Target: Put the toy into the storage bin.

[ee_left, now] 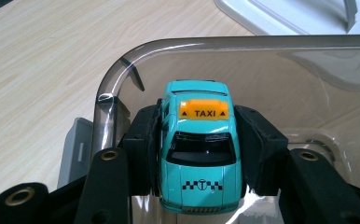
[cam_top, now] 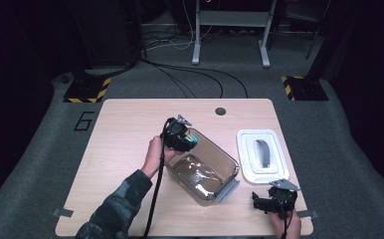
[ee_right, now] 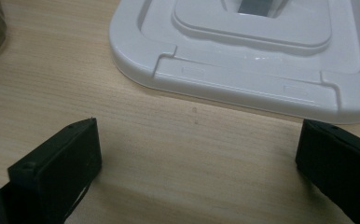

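The left gripper (ee_left: pixel 199 154) is clamped on a teal toy taxi (ee_left: pixel 199 154), its pads pressed against both sides of the car (an orange TAXI sign sits on the roof). It holds the car over the far left corner of a clear, smoky plastic container (cam_top: pixel 226 162) that stands at the middle of the wooden table (cam_top: pixel 125 129). The right gripper (cam_top: pixel 267 200) rests low at the near right edge of the table, jaws wide apart with only bare wood between them. Just beyond it lies the white lid (cam_top: pixel 244 159), flat on the table, right of the container.
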Tool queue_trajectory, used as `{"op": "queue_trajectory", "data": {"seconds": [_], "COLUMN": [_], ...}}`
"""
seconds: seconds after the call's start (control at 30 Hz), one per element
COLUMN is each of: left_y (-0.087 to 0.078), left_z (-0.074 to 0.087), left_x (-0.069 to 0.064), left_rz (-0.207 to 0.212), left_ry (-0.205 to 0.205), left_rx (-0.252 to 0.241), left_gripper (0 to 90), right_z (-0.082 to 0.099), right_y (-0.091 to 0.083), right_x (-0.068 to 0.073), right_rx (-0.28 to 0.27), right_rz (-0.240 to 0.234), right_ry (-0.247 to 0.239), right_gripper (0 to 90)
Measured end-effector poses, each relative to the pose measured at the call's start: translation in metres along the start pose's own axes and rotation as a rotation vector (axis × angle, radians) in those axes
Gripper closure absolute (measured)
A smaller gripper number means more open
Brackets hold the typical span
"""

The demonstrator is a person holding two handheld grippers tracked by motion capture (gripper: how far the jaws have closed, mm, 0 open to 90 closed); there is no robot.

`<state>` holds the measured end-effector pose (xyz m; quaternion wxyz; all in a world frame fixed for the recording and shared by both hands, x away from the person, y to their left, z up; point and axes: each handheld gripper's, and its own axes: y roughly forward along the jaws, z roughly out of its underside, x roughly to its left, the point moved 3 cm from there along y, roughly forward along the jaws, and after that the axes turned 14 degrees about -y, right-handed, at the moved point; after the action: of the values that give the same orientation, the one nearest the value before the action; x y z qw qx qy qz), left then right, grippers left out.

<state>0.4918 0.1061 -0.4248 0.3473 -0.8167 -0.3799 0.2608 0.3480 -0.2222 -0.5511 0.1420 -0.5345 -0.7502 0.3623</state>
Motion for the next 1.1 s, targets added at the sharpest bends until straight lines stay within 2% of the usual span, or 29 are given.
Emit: {"op": "queue_trajectory", "data": {"seconds": [0.23, 0.3, 0.43, 0.77, 0.93, 1.1], "left_y": [0.002, 0.001, -0.005, -0.042, -0.057, -0.072], "left_z": [-0.001, -0.001, -0.002, 0.007, 0.018, 0.035], "left_x": [0.000, 0.000, -0.005, -0.005, 0.000, 0.012], "left_rz": [-0.006, 0.002, 0.000, 0.038, 0.041, 0.016], "left_ry": [-0.006, -0.015, 0.003, 0.019, 0.003, -0.004], "left_rx": [0.020, 0.016, 0.000, -0.068, -0.106, -0.135], "left_gripper": [51.7, 44.6, 32.8, 18.9, 13.4, 7.7], "right_z": [0.000, 0.000, 0.000, 0.000, 0.000, 0.000], "right_y": [0.000, 0.000, 0.000, 0.000, 0.000, 0.000], "right_x": [0.000, 0.000, 0.000, 0.000, 0.000, 0.000], "right_rx": [0.000, 0.000, 0.000, 0.001, 0.000, 0.000], "right_rz": [0.000, 0.000, 0.000, 0.000, 0.000, 0.001], "right_ry": [0.000, 0.000, 0.000, 0.000, 0.001, 0.001], "right_gripper": [0.0, 0.0, 0.0, 0.0, 0.0, 0.0]}}
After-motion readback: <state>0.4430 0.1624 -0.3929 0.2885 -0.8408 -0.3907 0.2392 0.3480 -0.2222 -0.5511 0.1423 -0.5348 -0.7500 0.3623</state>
